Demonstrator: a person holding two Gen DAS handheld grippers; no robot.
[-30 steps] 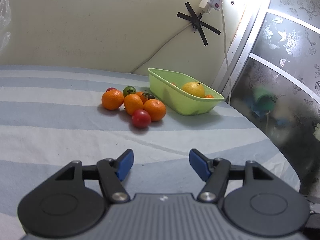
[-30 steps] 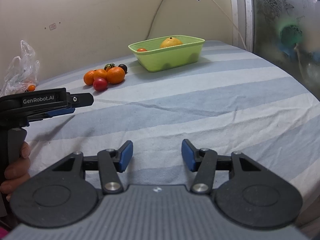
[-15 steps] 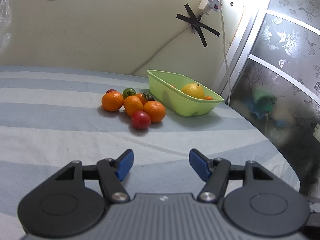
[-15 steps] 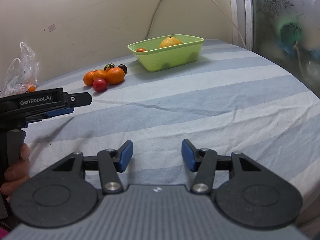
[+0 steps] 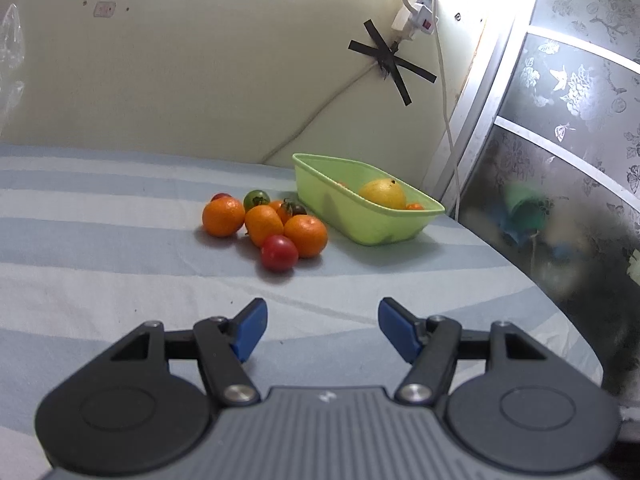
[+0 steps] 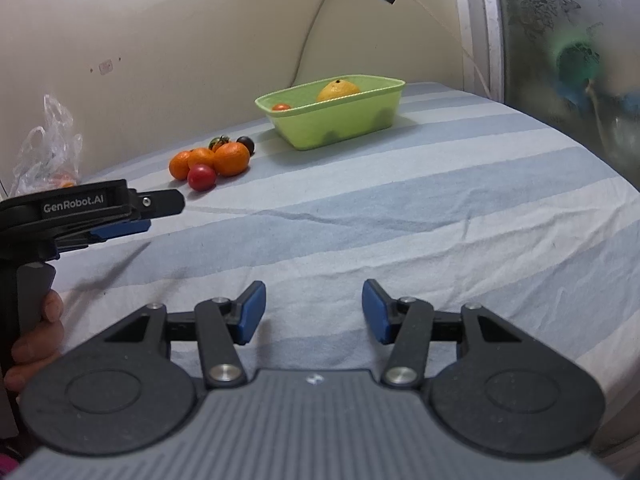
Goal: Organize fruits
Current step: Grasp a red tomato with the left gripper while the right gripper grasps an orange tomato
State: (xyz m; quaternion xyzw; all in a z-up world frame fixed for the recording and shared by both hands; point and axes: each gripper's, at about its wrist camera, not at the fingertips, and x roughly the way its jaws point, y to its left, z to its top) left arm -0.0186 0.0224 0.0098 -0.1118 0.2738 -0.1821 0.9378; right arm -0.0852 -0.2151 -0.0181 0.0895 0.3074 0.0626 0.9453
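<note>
Green plastic forms the basket (image 5: 362, 216), where a yellow fruit (image 5: 382, 194) is held; oranges (image 5: 305, 235) and a red tomato (image 5: 279, 253) are clustered beside it on the striped cloth (image 6: 440, 208). The left gripper (image 5: 322, 325) and right gripper (image 6: 313, 312) are seen released, with nothing grasped.

Bare striped bench (image 5: 120, 272) lies open between the left tongs (image 5: 322, 322) and the fruit cluster (image 5: 272, 224). The green basket (image 5: 360, 224) stands just right of the cluster, and the wall (image 5: 200, 80) rises close behind both.
</note>
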